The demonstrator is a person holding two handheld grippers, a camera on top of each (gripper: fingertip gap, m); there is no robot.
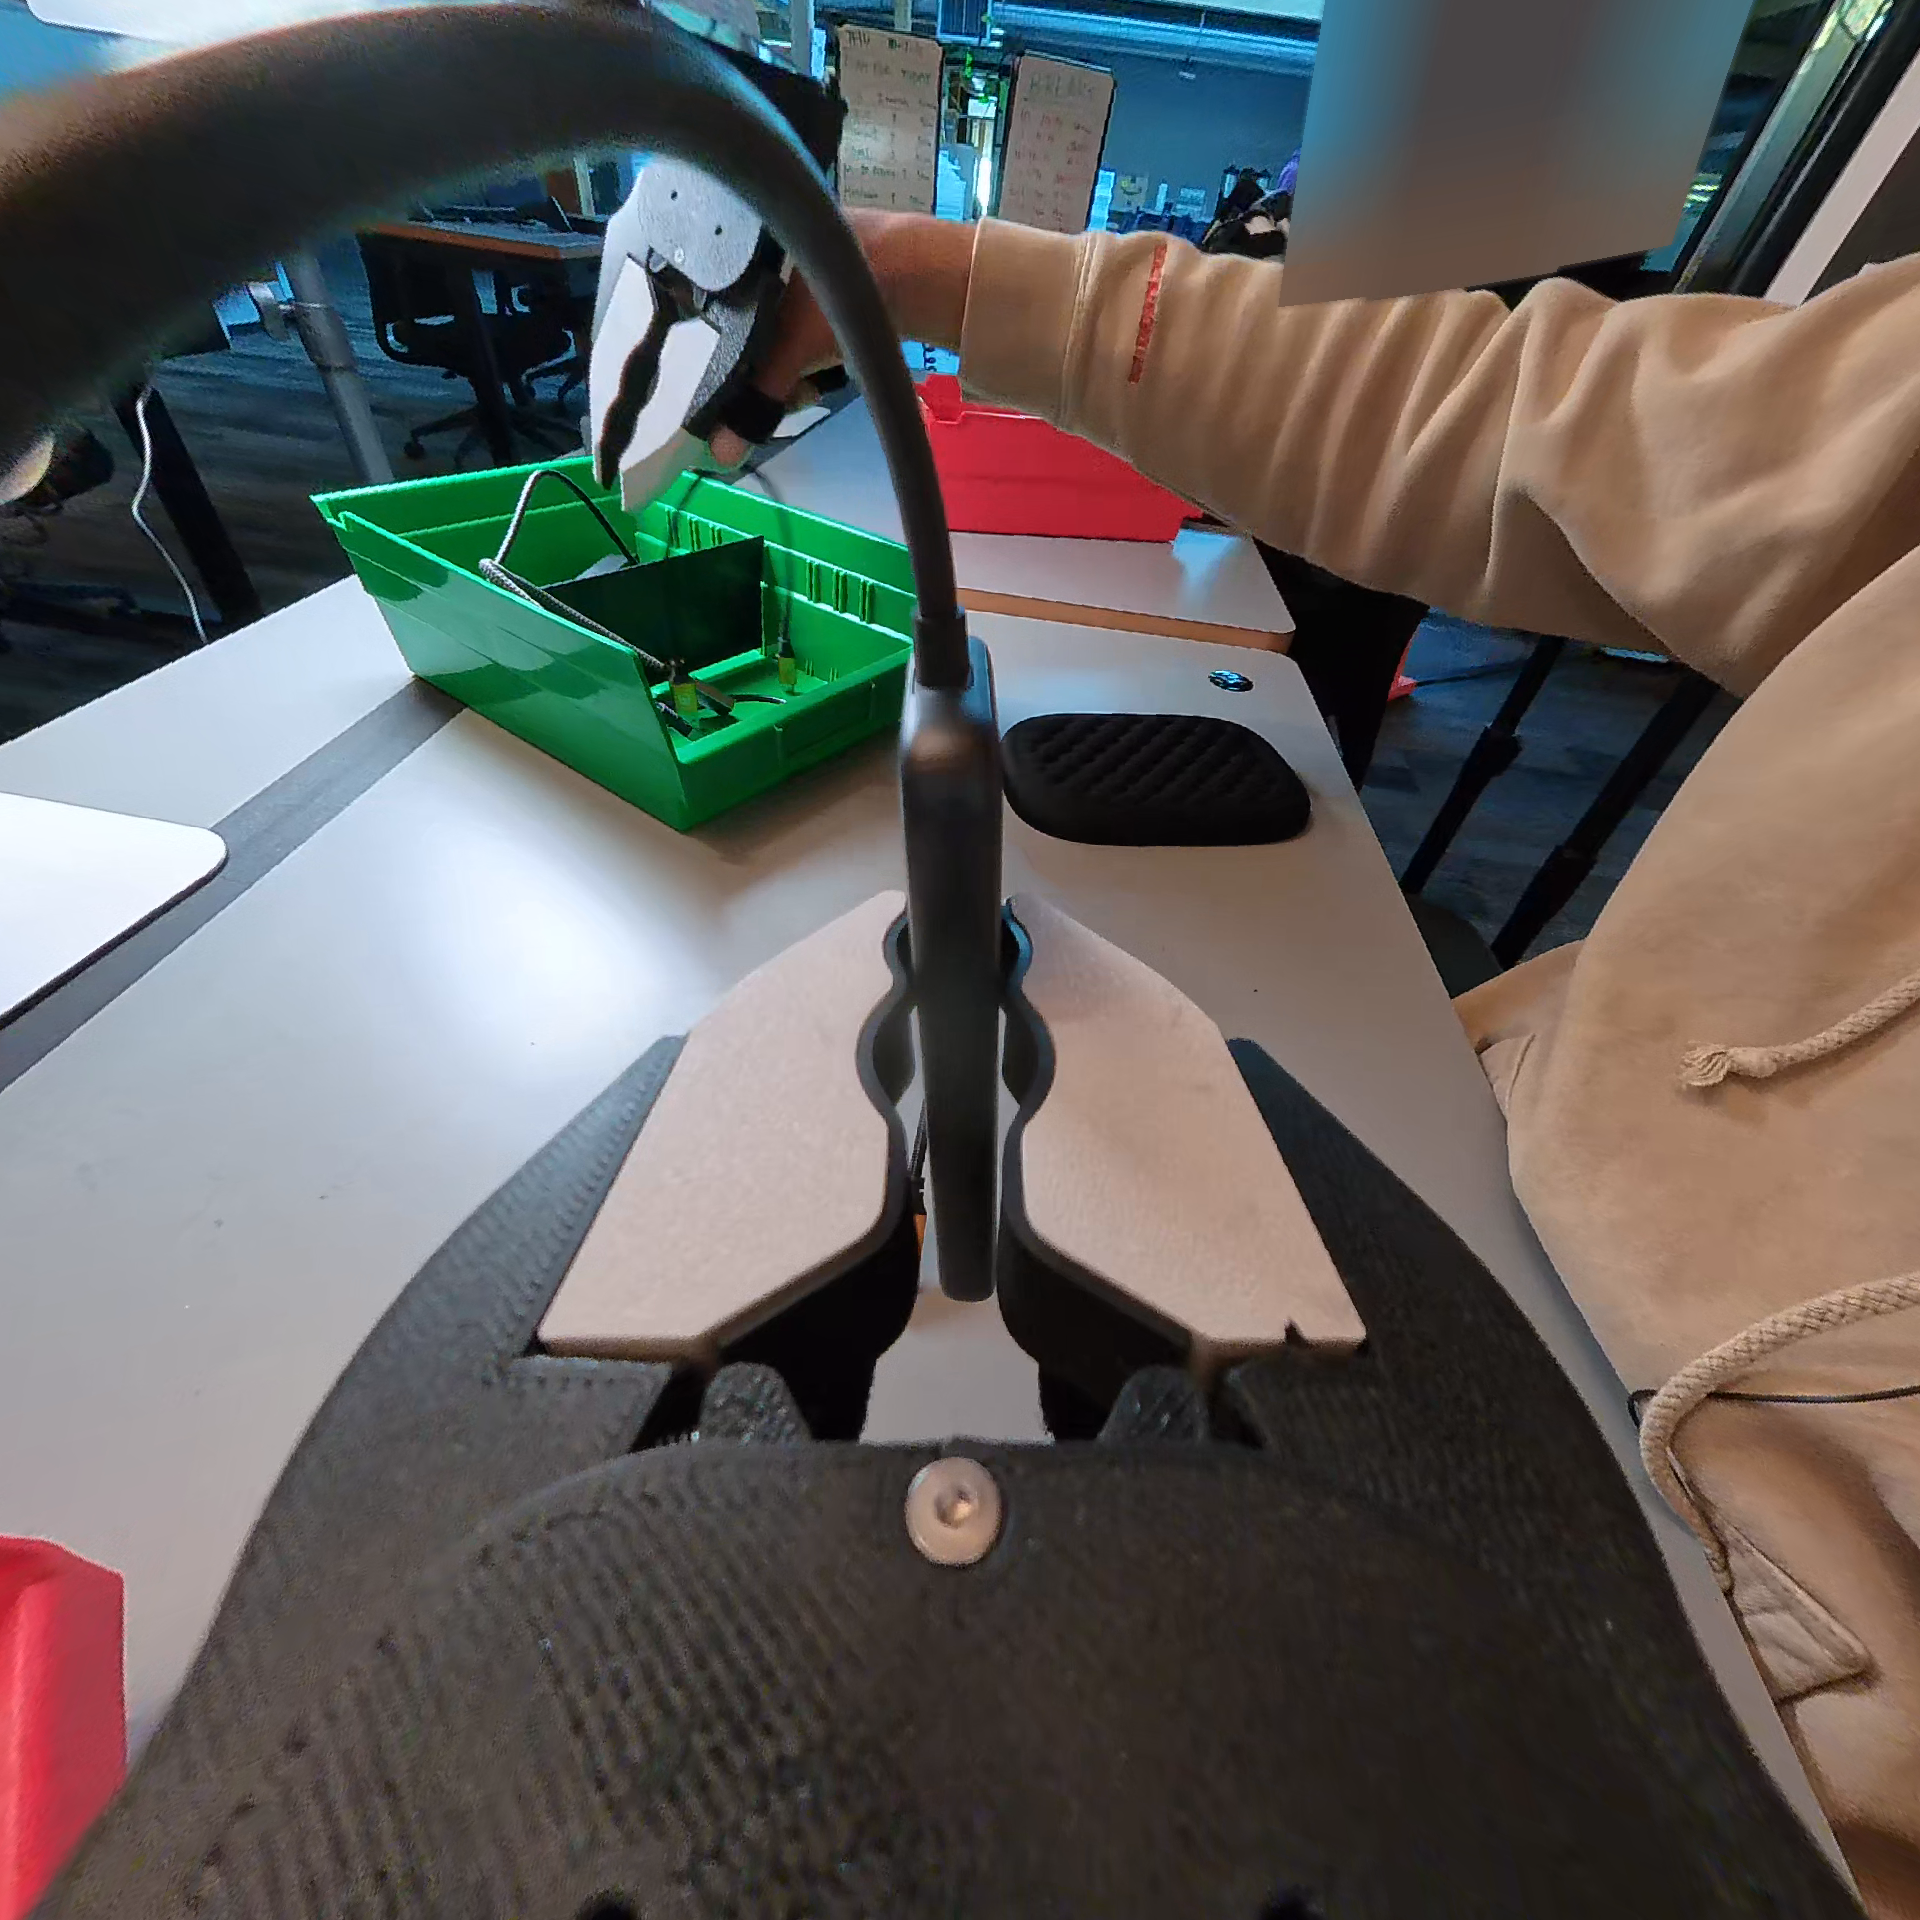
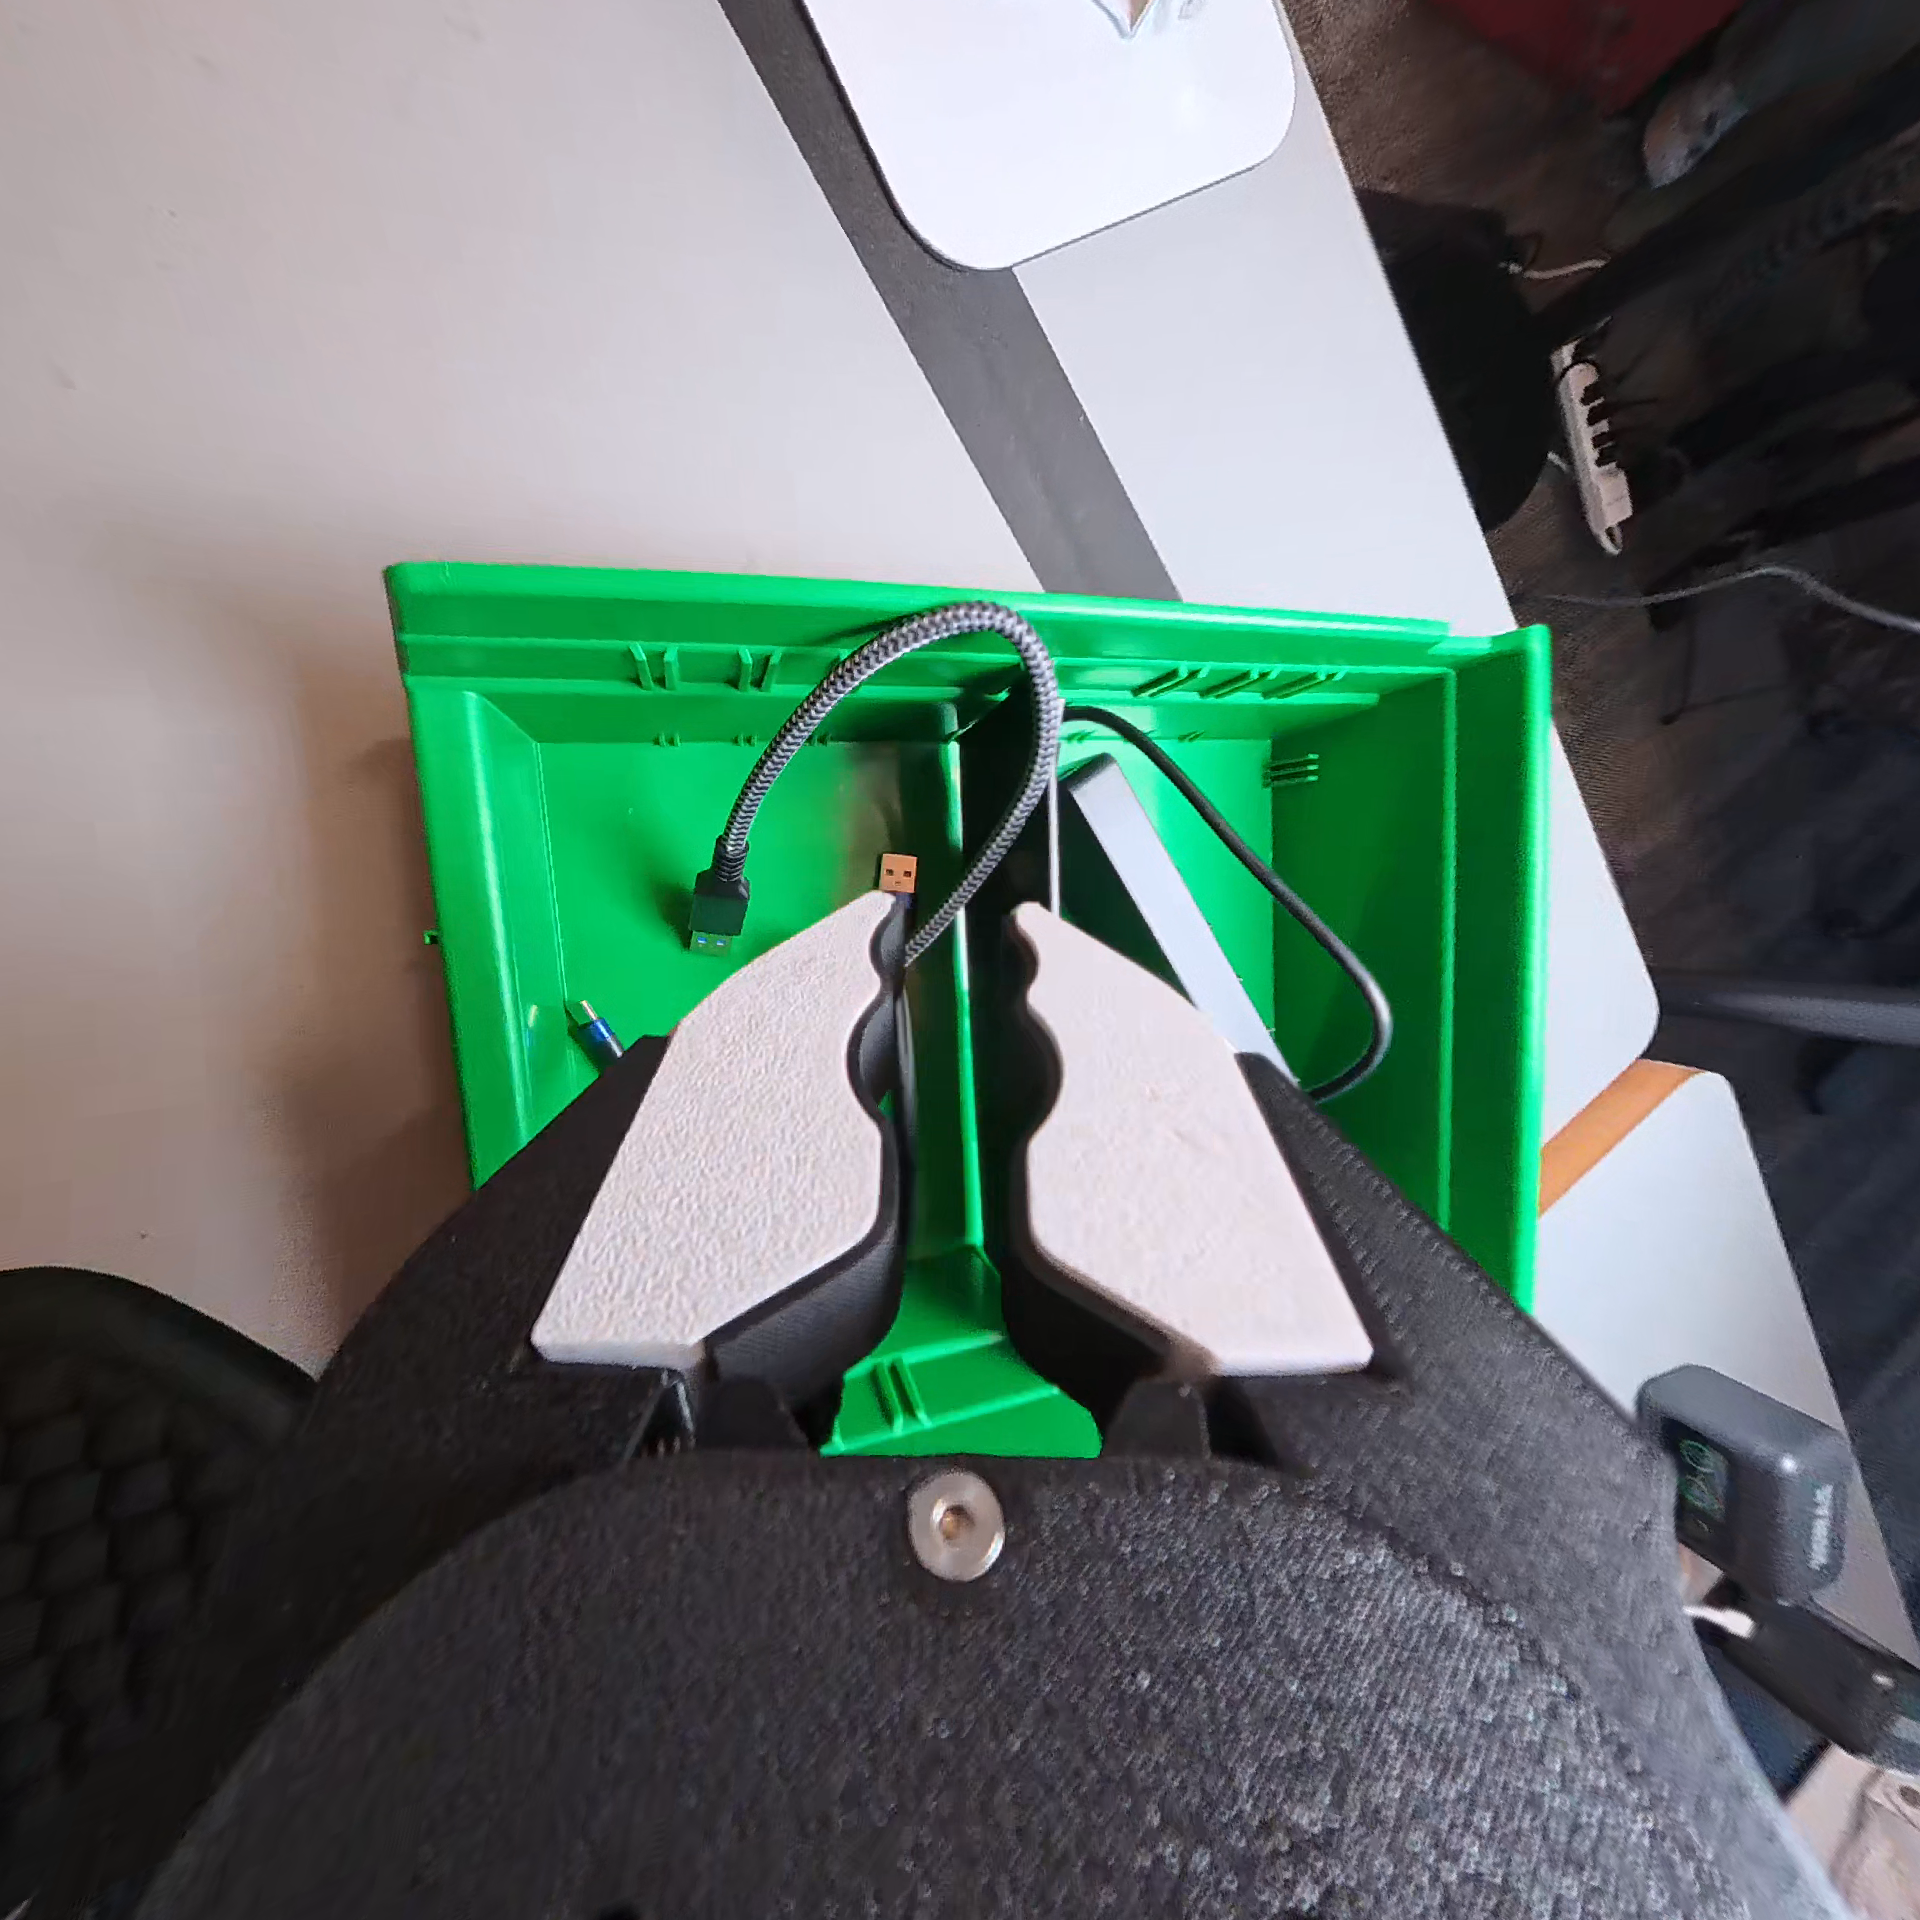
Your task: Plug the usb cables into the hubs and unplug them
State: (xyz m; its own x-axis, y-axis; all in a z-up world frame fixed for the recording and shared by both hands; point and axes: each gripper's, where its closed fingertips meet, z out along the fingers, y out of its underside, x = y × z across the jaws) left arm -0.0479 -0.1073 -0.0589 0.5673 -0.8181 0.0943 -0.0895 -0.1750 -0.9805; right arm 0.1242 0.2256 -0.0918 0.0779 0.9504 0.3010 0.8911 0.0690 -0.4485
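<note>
Open-plan office or lab workspace. White desks with rounded corners are being shown pushed together, a dark gap running between them. Black swivel chairs and further desks are being seen in the background, with handwritten paper sheets being displayed beyond. Green and red plastic bins are being kept on the desktops, beside a black wrist rest.

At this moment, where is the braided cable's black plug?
In the right wrist view, the black plug lies in the green bin, in its left compartment, just left of the right gripper.
</note>
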